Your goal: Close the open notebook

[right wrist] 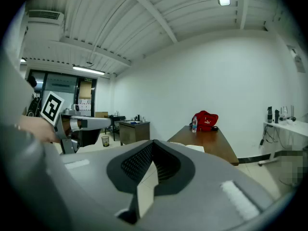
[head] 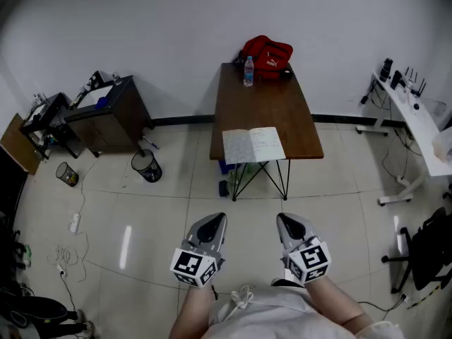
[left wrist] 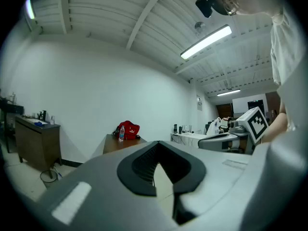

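The open notebook (head: 253, 145) lies flat with white pages up at the near edge of a brown table (head: 265, 104). In the right gripper view the notebook (right wrist: 195, 148) shows as a pale strip on the table (right wrist: 214, 139). Both grippers hang over the tiled floor, well short of the table. My left gripper (head: 216, 222) is shut and holds nothing; in its own view its jaws (left wrist: 156, 146) meet at the tip. Beside it, my right gripper (head: 285, 222) is likewise shut and bare (right wrist: 153, 144).
A red bag (head: 268, 54) and a water bottle (head: 248, 71) stand at the table's far end. A black mesh bin (head: 145, 166) and a dark cabinet (head: 109, 111) are to the left. A white desk (head: 417, 119) and an office chair (head: 431, 249) are to the right.
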`<state>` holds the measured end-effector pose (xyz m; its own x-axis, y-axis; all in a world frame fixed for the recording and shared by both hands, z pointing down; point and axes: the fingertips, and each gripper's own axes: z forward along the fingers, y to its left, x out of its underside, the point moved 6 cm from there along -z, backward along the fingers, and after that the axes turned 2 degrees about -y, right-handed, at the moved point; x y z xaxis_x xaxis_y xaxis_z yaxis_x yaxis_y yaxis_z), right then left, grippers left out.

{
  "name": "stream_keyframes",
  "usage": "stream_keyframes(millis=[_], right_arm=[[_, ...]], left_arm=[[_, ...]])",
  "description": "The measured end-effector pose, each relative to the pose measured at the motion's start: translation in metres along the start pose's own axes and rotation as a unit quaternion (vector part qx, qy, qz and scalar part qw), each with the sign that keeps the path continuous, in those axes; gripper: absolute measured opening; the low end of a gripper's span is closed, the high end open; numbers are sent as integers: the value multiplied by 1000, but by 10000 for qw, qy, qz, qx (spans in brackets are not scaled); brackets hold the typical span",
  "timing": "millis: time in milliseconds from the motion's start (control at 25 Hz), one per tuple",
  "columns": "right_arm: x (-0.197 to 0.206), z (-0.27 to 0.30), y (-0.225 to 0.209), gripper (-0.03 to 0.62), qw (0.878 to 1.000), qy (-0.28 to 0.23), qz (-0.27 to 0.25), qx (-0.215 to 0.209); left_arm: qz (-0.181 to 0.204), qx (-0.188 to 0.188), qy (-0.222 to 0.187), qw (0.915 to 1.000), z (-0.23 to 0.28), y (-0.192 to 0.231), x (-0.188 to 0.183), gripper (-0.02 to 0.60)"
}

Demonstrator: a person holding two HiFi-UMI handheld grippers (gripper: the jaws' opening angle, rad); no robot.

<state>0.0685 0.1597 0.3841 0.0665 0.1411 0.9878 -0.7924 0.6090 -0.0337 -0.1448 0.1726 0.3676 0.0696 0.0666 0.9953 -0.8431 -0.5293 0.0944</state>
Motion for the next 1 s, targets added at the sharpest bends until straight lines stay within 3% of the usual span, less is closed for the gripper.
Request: stream_keyframes(millis=[520,800,1000], right_arm=[[0,24,20,6,9999,78,96,7],[9,50,-7,6,9997,151,139,-97],[14,93,-52,6,9993,256,243,-125]], left_arm=[[-182,-59,-155,9997,-22,31,0,6],[-352,-172,-52,9992,11,49,13,6],[-338,-166,65,9993,64,68,20,6]])
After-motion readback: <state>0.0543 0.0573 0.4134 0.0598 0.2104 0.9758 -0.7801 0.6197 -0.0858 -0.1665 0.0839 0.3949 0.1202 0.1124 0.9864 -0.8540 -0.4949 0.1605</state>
